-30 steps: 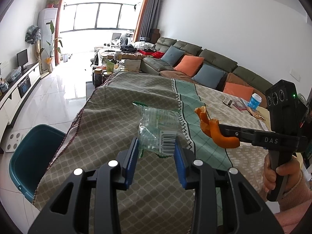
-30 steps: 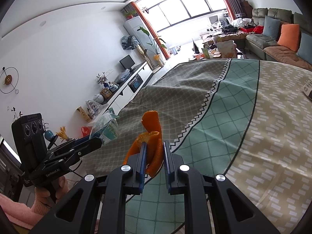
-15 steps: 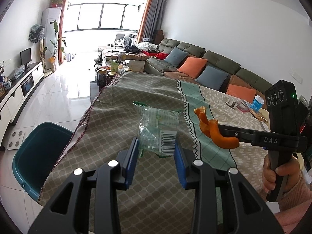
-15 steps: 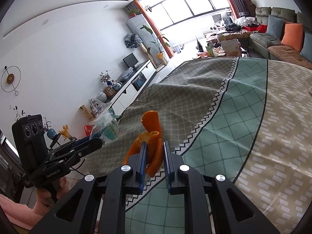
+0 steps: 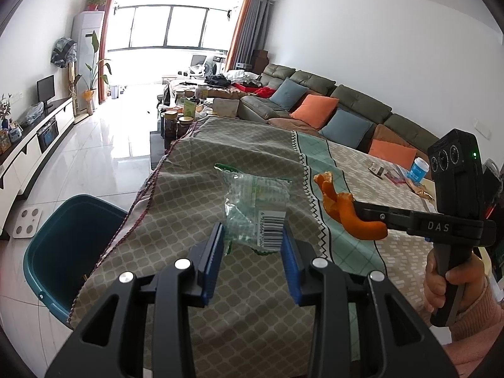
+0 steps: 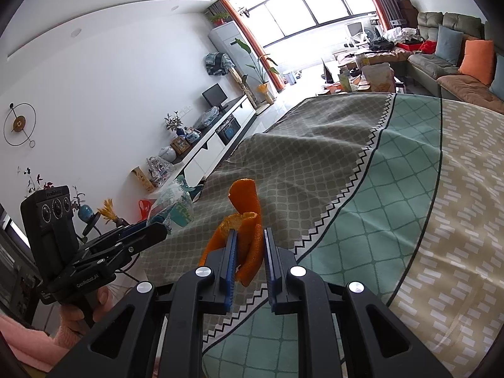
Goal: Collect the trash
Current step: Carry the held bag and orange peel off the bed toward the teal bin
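Black left gripper, blue pads, silver screws; right gripper alike, "DAS" lettering; pink sleeves.

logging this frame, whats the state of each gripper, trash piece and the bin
left gripper: shut on plastic wrapper
plastic wrapper: crumpled, held above the table
right gripper: shut on orange peel
orange peel: curled, held above the table
teal bin: open-topped, on the floor beside the table

"DAS" reads in pale letters on the right gripper, along its black body. The left gripper carries "GenRobot.AI", or so it seems. The clear plastic wrapper shows a barcode, digits partly legible: "6 926664".
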Demonstrator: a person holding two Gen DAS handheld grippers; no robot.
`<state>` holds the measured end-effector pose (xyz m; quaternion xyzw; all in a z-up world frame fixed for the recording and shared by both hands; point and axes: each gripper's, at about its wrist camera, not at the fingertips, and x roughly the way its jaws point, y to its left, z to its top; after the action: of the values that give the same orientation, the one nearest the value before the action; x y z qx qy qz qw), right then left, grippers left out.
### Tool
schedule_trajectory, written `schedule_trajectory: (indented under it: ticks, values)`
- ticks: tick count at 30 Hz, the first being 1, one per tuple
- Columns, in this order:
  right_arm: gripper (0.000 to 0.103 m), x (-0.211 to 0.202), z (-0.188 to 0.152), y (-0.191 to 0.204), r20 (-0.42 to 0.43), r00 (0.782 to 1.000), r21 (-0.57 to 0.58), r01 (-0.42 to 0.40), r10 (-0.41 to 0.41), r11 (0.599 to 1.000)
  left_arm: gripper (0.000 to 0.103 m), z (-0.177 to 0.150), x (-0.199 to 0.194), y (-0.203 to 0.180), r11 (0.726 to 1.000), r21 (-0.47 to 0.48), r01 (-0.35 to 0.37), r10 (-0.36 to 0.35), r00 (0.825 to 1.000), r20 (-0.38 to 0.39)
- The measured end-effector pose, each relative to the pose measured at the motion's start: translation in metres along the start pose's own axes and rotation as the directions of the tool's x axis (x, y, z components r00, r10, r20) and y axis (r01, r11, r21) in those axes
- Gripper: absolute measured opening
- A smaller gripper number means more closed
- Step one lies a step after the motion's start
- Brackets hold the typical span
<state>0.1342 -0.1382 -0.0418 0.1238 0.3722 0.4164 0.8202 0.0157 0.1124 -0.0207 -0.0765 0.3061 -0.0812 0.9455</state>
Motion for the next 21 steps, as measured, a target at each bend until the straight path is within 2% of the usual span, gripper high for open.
schedule_trajectory:
  ticks: [21]
  values:
    - [0.016,0.010,0.004,0.011,-0.015,1.000,-0.021,-0.028,0.028,0.999,0.036,-0.002,-0.012,0.011,1.000,-0.020,-0.020,0.020,1.000,0.014]
